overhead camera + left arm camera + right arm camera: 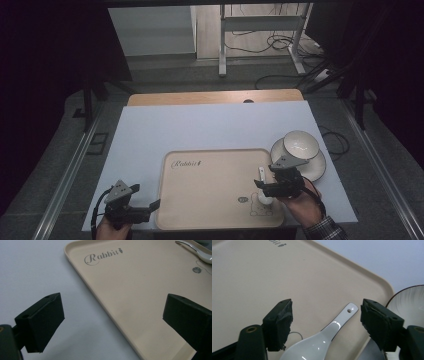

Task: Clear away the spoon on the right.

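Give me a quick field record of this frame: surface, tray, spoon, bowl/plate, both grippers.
surface: white sheet over a wooden table
tray: beige tray, "Rabbit" print, near the front edge
spoon: white ceramic spoon lying on the tray's right side, handle pointing away from the person
bowl: white bowl on a plate, right of the tray, off it
left gripper: open, straddling the tray's left rim
right gripper: open, jaws either side of the spoon, not closed on it
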Demonstrator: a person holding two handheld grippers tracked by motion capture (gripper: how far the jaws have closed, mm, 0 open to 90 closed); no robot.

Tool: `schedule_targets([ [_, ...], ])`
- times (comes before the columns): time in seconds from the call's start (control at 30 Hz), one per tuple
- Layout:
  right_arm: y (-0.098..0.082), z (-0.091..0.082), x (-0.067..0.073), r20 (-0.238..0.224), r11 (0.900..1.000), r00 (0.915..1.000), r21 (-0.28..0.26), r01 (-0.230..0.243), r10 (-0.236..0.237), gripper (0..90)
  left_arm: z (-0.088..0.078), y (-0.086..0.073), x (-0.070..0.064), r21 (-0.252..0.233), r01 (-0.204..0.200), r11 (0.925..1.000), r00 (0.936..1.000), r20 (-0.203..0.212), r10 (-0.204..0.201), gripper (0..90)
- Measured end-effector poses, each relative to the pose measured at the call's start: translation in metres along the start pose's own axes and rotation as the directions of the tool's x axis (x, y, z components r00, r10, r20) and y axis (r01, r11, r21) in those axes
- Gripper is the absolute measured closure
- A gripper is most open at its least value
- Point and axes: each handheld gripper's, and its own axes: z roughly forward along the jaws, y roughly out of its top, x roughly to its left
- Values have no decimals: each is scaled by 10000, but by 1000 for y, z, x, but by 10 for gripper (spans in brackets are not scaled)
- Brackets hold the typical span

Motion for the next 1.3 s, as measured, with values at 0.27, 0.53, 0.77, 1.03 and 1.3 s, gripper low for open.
schedule_targets([
  [0.27,-3,-8,1,77,9998,9999,-173,116,-115,179,0,0,0,-1,2,10000,10000,-4,-2,32],
  [0.53,-8,-15,0,145,9993,9999,-368,43,-37,140,0,0,0,-8,-2,10000,10000,-1,2,32],
  [0.77,-14,-19,-1,3,9992,10000,-389,-87,87,102,0,0,0,-3,-8,10000,10000,-1,8,32],
  [1.03,-19,-24,0,31,9990,9999,-436,-100,102,68,0,0,0,-9,-21,10000,10000,1,21,32],
  [1.3,-26,-27,-2,120,9991,9997,-373,-187,191,44,0,0,0,-7,-23,10000,10000,-2,23,32],
])
